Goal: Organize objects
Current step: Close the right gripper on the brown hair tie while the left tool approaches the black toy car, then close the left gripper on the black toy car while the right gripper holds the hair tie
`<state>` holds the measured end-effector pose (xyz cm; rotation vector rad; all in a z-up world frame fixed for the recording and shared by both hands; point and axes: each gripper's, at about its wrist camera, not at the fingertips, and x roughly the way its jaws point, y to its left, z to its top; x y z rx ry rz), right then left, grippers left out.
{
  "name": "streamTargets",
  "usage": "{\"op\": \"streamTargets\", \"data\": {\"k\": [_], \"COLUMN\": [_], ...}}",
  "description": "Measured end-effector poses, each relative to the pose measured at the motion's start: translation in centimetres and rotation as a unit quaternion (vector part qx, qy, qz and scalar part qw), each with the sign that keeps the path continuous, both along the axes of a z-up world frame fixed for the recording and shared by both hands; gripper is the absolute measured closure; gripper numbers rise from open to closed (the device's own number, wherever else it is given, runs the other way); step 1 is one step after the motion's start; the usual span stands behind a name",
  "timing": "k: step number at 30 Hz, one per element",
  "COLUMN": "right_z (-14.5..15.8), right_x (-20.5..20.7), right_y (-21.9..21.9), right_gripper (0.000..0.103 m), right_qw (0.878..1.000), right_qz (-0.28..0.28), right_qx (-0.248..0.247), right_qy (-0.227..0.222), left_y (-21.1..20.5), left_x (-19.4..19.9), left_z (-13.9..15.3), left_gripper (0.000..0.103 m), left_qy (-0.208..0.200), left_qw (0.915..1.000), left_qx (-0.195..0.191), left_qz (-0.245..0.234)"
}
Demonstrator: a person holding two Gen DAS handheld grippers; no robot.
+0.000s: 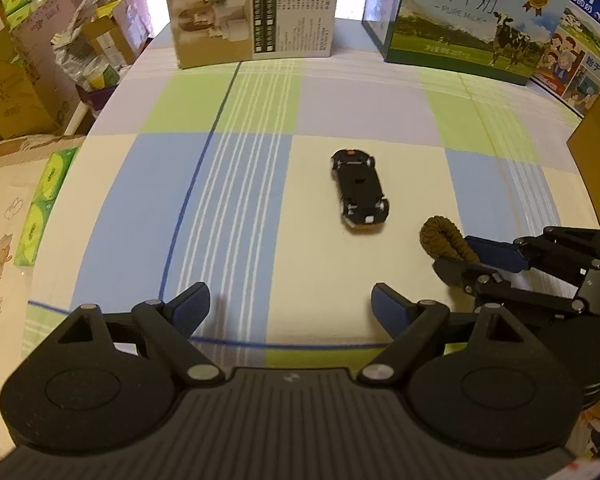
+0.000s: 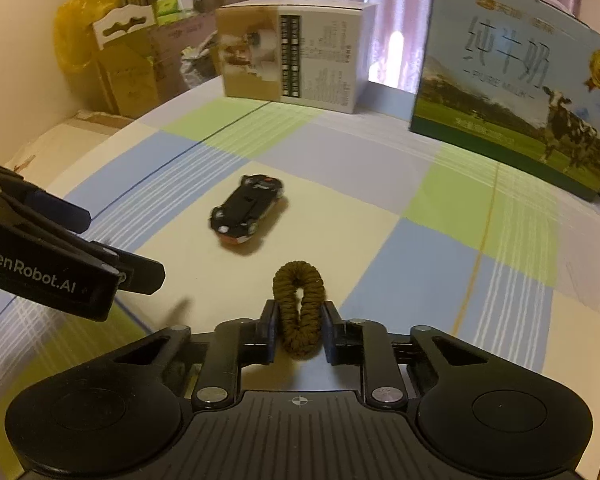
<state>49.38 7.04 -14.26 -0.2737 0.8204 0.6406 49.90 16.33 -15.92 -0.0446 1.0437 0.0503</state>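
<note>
Over on the far left, cardboard boxes [image 1: 16,96] are stacked off the surface, so they look like plain storage clutter rather than anything being sorted. The checked cloth [image 1: 228,184] is spread over what might be a desk or a bed, can't really tell which. The left tool [image 1: 290,310] is held low over the cloth with its jaws spread wide and nothing between them, probably kept free for the next pickup. At the back, a tan-and-white box [image 1: 248,12] is stood upright near the far edge, likely parked there to keep the middle free.

Roughly mid-cloth, the black toy car [image 1: 360,190] is left lying alone, apparently flipped with its underside up, and it isn't touched by either tool. Just right of it and nearer the cameras, the brown braided hair tie [image 2: 299,312] is pinched across its lower loop by the right tool [image 2: 300,330], clenched firmly on it so the soft ring isn't dropped; the upper loop is left poking out past the tips. It can't be told whether the tie is lifted clear of the cloth. Far right, the milk carton box [image 1: 472,20] is propped at the back.
</note>
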Motion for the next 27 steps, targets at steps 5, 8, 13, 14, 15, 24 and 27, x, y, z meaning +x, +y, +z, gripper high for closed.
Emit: {"op": "streamTargets", "data": {"k": [5,8,13,14,15,24,27], "right_z": [0.2,0.3,0.5,0.5,0.6,0.6,0.6], "right_x": [1.6,2.6,3.8,3.8,3.8,3.7,3.7], "right_y": [-1.9,-3.5,-5.6,-5.8,-6.0,-6.1,-6.2], "right_gripper": [0.087,0.087,0.087,0.087,0.087,0.087,0.087], "right_qw": [0.999,0.996,0.993,0.993,0.992,0.993,0.992], "right_qz": [-0.051,-0.083,-0.116,-0.12,-0.121,-0.12,-0.121], "right_qx": [0.003,0.006,0.015,0.016,0.017,0.018,0.019], "right_qy": [0.007,0.011,0.017,0.017,0.017,0.015,0.018], "left_y": [-0.7,-1.4,-2.3,-2.3,-2.4,-2.4,-2.7], "left_x": [1.2,2.3,4.9,5.4,5.9,8.7,8.7], "left_z": [-0.3,-0.4,-0.5,-0.6,-0.7,-1.8,-1.8], "left_gripper": [0.018,0.019,0.026,0.028,0.028,0.053,0.061], "left_qy": [-0.008,-0.016,-0.029,-0.029,-0.03,-0.011,-0.011], "left_qw": [0.9998,0.9995,0.9987,0.9986,0.9986,0.9991,0.9991], "left_qx": [-0.011,-0.012,-0.018,-0.018,-0.019,-0.025,-0.018], "left_qz": [-0.015,-0.026,-0.039,-0.04,-0.04,-0.032,-0.036]}}
